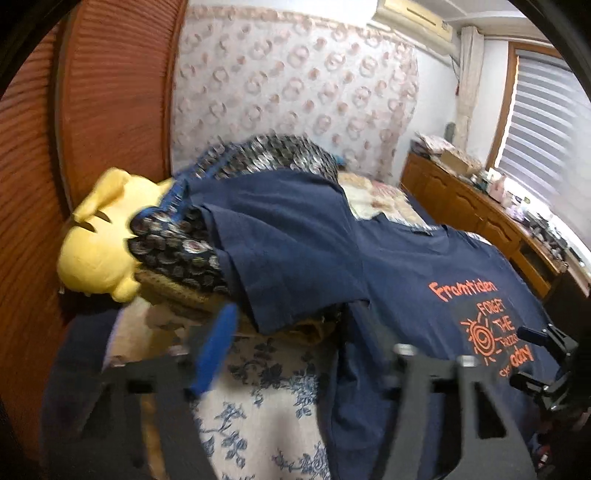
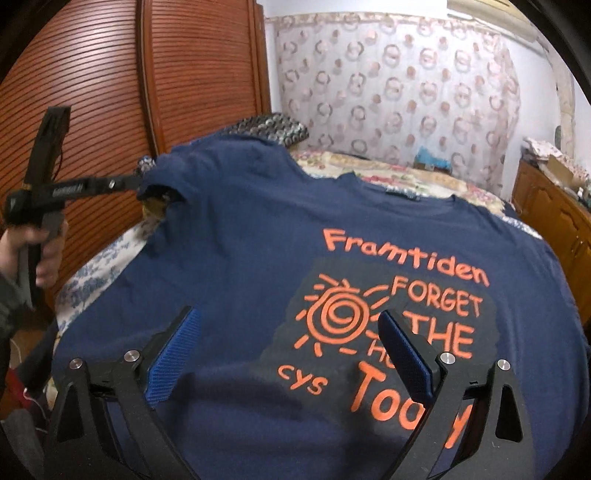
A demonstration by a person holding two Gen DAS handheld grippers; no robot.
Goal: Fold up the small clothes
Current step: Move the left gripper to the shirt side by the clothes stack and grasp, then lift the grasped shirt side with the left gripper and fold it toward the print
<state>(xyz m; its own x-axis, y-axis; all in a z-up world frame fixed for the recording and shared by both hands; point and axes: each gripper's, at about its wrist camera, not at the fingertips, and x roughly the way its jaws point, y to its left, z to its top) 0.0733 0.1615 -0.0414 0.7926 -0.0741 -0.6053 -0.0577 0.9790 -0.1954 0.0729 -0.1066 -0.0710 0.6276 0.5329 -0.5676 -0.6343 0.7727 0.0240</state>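
A reddish-brown slatted wardrobe door (image 2: 110, 74) fills the left side of the room. Behind the bed hangs a pale curtain (image 2: 399, 85) printed with pinkish rings. A wooden cabinet (image 1: 476, 206) runs along the right wall, its top crowded with small items too blurred to identify. Above it a window with striped blinds (image 1: 543, 110) lets in daylight, and what looks like an air conditioner (image 1: 413, 16) sits high on the white wall

The right hand-held gripper (image 2: 288, 354) hovers agape above the navy T-shirt (image 2: 240, 258) spread flat.
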